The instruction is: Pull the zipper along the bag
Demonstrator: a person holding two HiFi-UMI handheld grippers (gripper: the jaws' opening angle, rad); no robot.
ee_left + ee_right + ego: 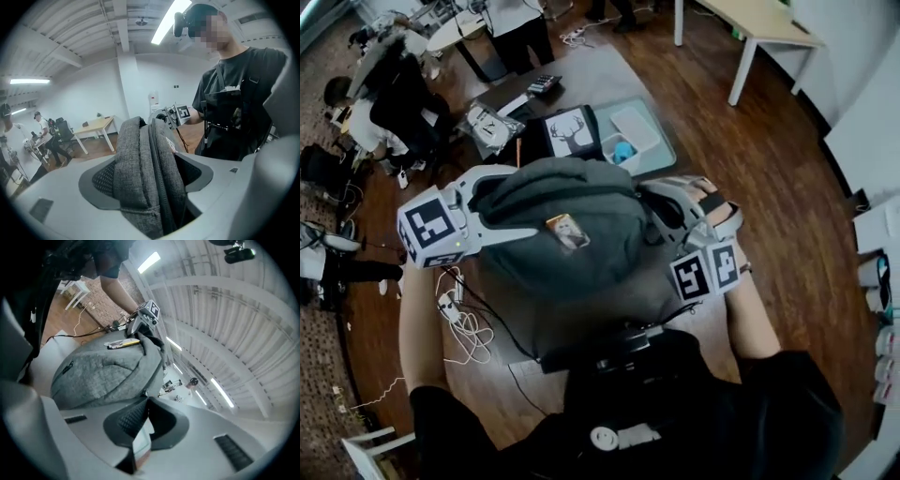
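Observation:
A grey fabric backpack (572, 202) with a small yellow-edged tag (567, 232) stands between my two grippers. My left gripper (518, 202) is at its left end. In the left gripper view a thick fold of the backpack (136, 154), with the zipper line running along it, fills the left gripper (150, 180), and both pads press the cloth. My right gripper (661, 208) is at the bag's right end. In the right gripper view the right gripper (146, 401) is shut on a thin dark piece at the edge of the backpack (103, 371), apparently the zipper pull.
Behind the bag the table holds a grey tray (661, 150) with a white container (634, 127) and a box with a deer picture (570, 131). White cables (461, 323) lie at the left. People sit and stand at the far left (389, 103). A white table (755, 23) stands beyond.

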